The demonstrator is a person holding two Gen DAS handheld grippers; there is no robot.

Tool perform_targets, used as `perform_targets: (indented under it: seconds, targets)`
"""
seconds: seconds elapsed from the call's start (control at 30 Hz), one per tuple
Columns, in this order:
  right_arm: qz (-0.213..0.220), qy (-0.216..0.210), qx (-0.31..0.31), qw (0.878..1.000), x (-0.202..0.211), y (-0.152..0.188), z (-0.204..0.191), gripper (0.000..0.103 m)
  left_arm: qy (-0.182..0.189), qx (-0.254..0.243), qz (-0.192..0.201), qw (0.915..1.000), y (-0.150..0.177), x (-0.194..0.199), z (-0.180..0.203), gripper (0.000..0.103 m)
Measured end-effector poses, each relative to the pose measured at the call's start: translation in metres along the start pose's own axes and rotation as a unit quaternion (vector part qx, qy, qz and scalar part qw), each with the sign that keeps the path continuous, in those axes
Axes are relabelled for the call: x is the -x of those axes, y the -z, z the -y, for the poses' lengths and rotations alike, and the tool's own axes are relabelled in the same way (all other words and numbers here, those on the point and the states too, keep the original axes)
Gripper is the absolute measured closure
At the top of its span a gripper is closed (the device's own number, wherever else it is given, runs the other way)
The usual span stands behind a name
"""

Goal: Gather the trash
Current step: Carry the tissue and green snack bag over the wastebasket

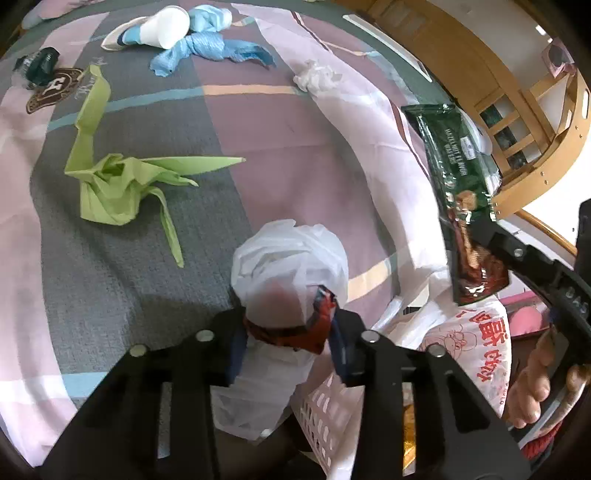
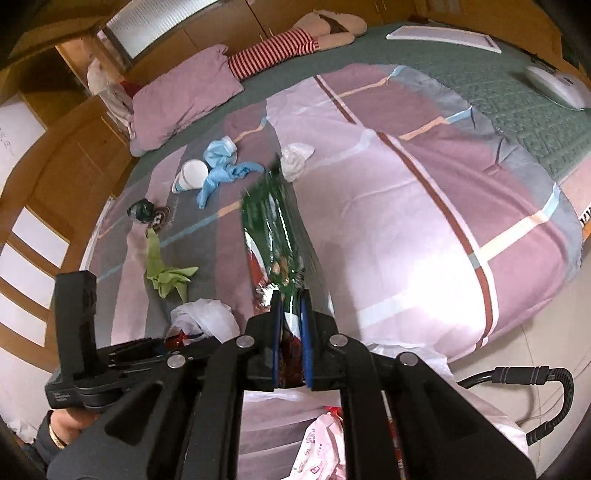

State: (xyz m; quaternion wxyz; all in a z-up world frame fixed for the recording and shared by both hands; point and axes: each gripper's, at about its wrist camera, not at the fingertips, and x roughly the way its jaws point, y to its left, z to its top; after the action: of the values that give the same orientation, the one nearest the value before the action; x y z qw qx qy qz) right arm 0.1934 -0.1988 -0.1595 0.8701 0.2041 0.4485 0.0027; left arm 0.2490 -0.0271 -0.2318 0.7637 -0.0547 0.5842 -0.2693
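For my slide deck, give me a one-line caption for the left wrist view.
Left gripper clamps a white plastic bag on the bed while the right gripper lifts a green wafer wrapper.

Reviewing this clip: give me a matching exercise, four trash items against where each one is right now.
Items:
1. green wafer wrapper
2. white plastic bag
3. green paper
4. white paper cup

Places:
A. lying beside the blue cloth
B. between the left gripper's fingers
C. loose on the grey patch of the bedspread
D. clamped in the right gripper

Pairs: 1-D, 2-B, 3-C, 4-A
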Motion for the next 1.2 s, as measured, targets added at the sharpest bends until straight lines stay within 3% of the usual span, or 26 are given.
perform_targets:
  seconds: [0.07, 0.2, 0.27, 0.3, 0.43, 0.57, 0.8, 1.03, 1.2]
  targets:
    - [0.019, -0.007, 0.009, 1.000, 0.009, -0.001, -0.004, 0.092, -0.008, 0.008, 0.018, 0.9998, 0.000, 0.006, -0.002, 0.072]
    - [0.042, -0.021, 0.021, 0.999, 0.023, -0.002, -0.009, 0.092, -0.038, 0.032, 0.097, 0.9940, 0.006, 0.034, -0.006, 0.073]
    - [0.046, -0.031, 0.022, 0.998, 0.031, -0.002, -0.010, 0.092, -0.068, 0.039, 0.147, 0.9860, 0.012, 0.053, -0.005, 0.074]
    - [0.051, -0.034, 0.025, 0.998, 0.037, -0.002, -0.011, 0.092, -0.085, 0.046, 0.187, 0.9777, 0.021, 0.069, -0.002, 0.074]
    - [0.075, -0.031, 0.061, 0.995, 0.065, 0.002, -0.017, 0.093, -0.110, 0.072, 0.255, 0.9579, 0.060, 0.100, 0.018, 0.074]
    - [0.082, -0.042, 0.084, 0.992, 0.090, 0.012, -0.013, 0.094, -0.163, 0.031, 0.275, 0.9469, 0.086, 0.122, 0.056, 0.073]
    - [0.081, -0.030, 0.106, 0.991, 0.126, 0.028, 0.002, 0.094, -0.162, -0.014, 0.304, 0.9386, 0.113, 0.145, 0.105, 0.073]
    - [0.049, -0.038, 0.110, 0.992, 0.131, 0.038, 0.017, 0.094, -0.134, -0.019, 0.274, 0.9523, 0.118, 0.133, 0.115, 0.073]
    - [0.008, -0.037, 0.129, 0.991, 0.124, 0.054, 0.023, 0.094, -0.126, -0.016, 0.291, 0.9483, 0.121, 0.143, 0.118, 0.073]
